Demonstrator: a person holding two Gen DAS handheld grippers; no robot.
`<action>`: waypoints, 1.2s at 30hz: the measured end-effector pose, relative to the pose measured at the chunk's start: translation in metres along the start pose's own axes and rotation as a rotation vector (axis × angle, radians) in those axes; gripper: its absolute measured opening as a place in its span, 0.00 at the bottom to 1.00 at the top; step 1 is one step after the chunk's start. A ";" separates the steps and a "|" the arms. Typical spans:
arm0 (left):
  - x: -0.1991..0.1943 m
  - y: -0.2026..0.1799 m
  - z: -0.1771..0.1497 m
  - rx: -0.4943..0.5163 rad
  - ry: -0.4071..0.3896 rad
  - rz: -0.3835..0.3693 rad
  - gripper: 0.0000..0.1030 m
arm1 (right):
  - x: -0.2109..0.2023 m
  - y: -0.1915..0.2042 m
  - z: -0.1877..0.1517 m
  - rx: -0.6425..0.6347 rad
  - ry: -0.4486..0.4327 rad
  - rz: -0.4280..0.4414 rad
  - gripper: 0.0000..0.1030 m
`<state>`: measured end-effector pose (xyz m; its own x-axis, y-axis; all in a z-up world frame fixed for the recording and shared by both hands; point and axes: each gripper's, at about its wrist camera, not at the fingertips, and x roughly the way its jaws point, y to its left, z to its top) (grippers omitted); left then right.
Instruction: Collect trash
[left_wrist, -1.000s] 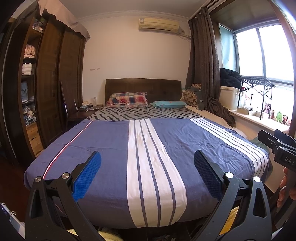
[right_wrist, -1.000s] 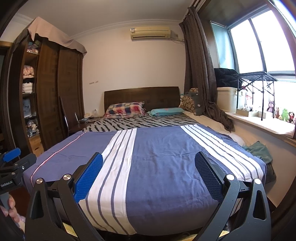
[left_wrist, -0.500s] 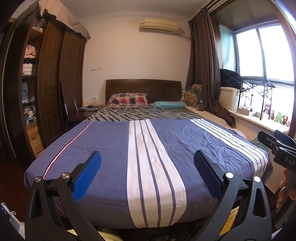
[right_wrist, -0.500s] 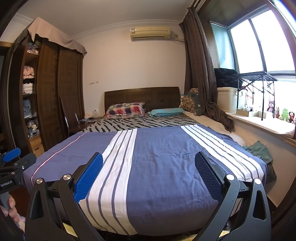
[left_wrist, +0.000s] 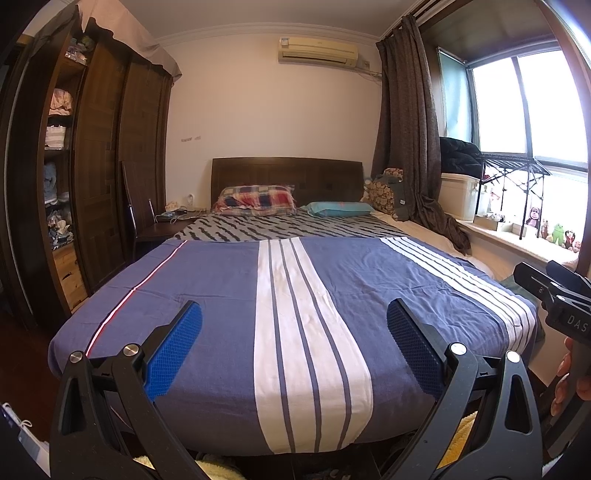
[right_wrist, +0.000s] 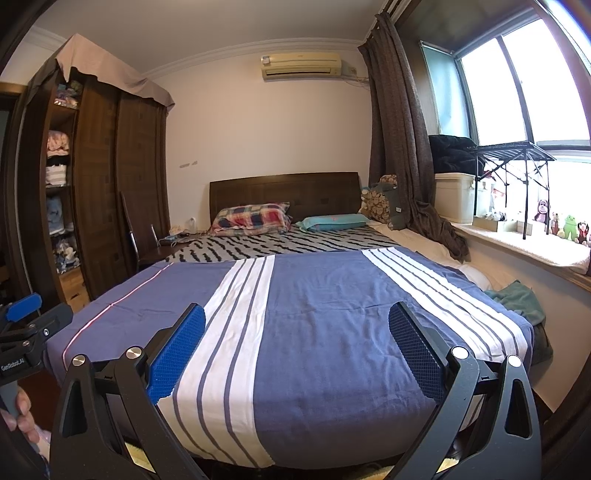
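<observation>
Both grippers, left gripper (left_wrist: 293, 314) and right gripper (right_wrist: 297, 317), spread wide, empty, above bed (left_wrist: 229, 295); white bin (right_wrist: 454, 197) far right of fingers, dark bundle (right_wrist: 452, 155) atop.

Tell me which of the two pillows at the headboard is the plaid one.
The plaid pillow is the larger, red-and-blue checked one on the wardrobe side. The other, the teal pillow, is plain, flatter and lies on the window side.
</observation>
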<state>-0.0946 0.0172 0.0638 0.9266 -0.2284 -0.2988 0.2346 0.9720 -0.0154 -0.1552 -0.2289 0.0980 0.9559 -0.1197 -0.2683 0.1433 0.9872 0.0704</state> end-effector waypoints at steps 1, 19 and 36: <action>0.000 0.000 0.000 0.000 -0.001 0.000 0.92 | 0.000 0.001 0.000 0.000 0.000 0.000 0.97; 0.001 0.000 0.001 0.000 0.000 0.004 0.92 | 0.000 0.004 0.001 0.000 0.001 0.000 0.97; 0.004 0.001 0.000 0.007 0.005 0.039 0.92 | 0.003 0.005 -0.001 -0.003 0.007 -0.001 0.97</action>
<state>-0.0907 0.0170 0.0627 0.9335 -0.1900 -0.3041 0.2003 0.9797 0.0027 -0.1515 -0.2245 0.0969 0.9538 -0.1201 -0.2755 0.1438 0.9873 0.0674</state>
